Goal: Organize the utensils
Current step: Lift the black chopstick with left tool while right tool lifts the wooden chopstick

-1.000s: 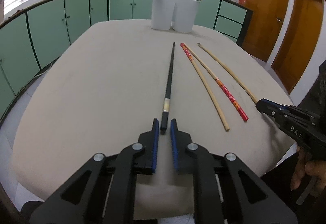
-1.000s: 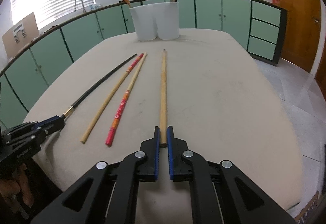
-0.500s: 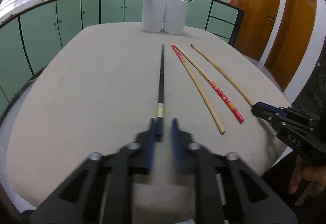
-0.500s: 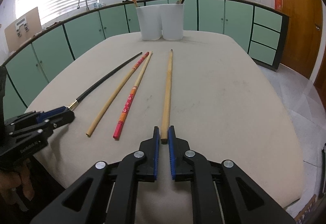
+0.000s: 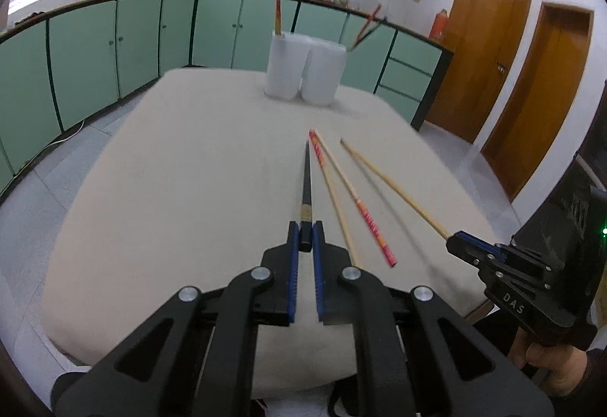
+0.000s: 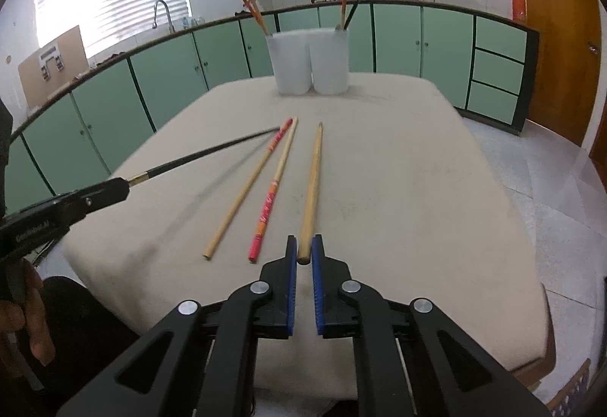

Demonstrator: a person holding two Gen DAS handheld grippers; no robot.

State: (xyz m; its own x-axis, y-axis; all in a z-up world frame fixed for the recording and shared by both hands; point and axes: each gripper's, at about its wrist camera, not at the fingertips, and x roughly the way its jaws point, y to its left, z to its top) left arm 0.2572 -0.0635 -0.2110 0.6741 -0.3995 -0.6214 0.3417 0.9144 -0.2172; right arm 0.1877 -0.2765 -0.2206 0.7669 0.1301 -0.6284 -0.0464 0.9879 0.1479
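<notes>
My left gripper [image 5: 305,235] is shut on the near end of a black chopstick [image 5: 305,181], which hangs lifted above the beige table [image 5: 182,197]. My right gripper [image 6: 303,250] is shut on the near end of a plain wooden chopstick [image 6: 313,181], also raised off the table. Between them a red patterned chopstick [image 6: 270,197] and a second wooden chopstick [image 6: 246,197] lie flat. Two white holders [image 5: 303,73] stand at the far end, each with chopsticks sticking out. In the left wrist view the right gripper [image 5: 453,246] appears at the right; the right wrist view shows the left gripper [image 6: 121,185].
Green cabinets [image 6: 182,64] run round the table's far side and left. Wooden doors [image 5: 489,68] stand at the right. A person's hands [image 5: 538,356] hold the gripper handles near the table's front edge.
Both grippers have risen, each lifting its chopstick's near end off the table. The left gripper's jaws closed onto the black chopstick. The two middle chopsticks have stayed put.
</notes>
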